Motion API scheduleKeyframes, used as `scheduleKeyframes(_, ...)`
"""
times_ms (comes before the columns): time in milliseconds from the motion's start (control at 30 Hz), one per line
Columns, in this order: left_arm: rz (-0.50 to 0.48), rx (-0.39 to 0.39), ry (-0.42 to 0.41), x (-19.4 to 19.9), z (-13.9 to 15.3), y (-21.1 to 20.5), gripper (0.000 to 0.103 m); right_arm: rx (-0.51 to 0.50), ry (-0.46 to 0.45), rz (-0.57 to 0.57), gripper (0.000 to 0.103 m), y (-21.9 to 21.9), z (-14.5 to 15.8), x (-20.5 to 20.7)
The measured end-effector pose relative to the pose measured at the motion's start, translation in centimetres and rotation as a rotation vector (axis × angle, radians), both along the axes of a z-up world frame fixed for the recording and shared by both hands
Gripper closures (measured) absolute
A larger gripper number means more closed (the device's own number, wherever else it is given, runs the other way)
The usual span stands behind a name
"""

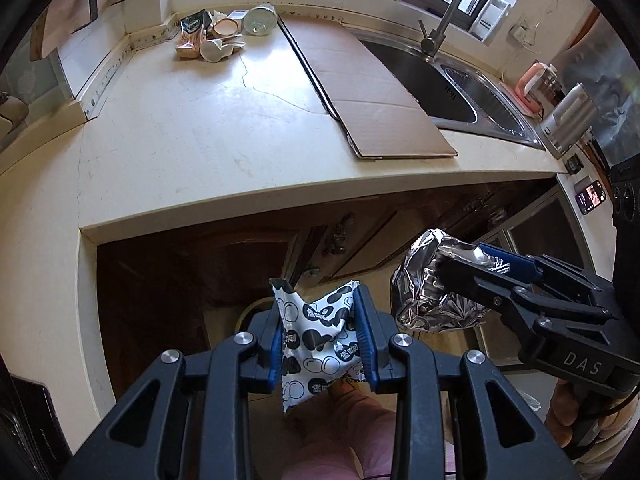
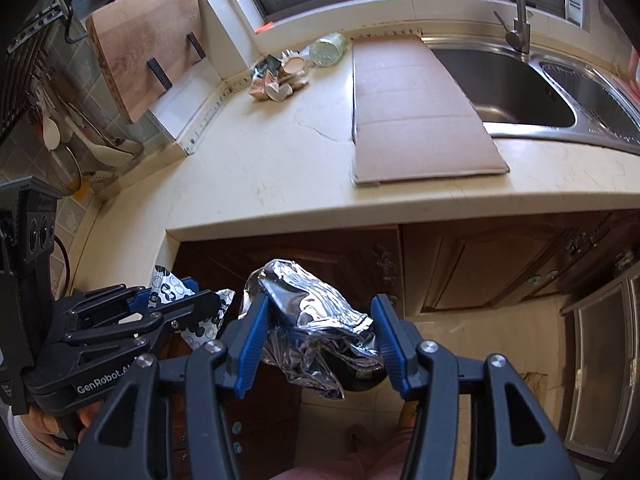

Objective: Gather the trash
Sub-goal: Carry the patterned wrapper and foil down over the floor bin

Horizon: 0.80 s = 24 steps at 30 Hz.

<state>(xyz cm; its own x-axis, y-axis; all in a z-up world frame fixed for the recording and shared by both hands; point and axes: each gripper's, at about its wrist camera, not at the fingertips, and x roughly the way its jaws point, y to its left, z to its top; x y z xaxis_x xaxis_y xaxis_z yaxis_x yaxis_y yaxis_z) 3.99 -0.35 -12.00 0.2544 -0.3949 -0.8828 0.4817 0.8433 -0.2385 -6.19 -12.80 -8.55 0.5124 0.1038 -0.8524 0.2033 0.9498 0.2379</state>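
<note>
A crumpled white wrapper (image 1: 316,332) printed with black dots and rings is pinched upright between blue pads, its top corners flaring out, held off the bench above the floor in front of the dark cupboards. Just beside it on the right, a crushed ball of silver foil (image 2: 312,328) is also held in the air, its creased tail hanging down. More trash (image 1: 212,36) lies heaped at the far back of the bench below the window: a squashed carton, torn paper cups and a clear jar on its side.

We count two grippers: the left gripper (image 1: 322,336) and the right gripper (image 2: 320,340). Each carries one piece: one spotted wrapper (image 1: 316,332), one foil wad (image 2: 308,320). One cardboard sheet (image 1: 360,92) lies flat.
</note>
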Motion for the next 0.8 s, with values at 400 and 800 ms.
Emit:
scheduleKeyframes(400, 0.049, 0.064, 0.101, -0.4, -6.7, -0.2, 0.074, 0.016, 0.123, 0.008, 0.051, -0.4, -6.0, -0.2)
scheduleKeyframes(800, 0.111, 0.102, 0.144, -0.5, -13.4, -0.5, 0.074, 0.018, 0.199, 0.003, 0.051, -1.0, -12.1, 0.3)
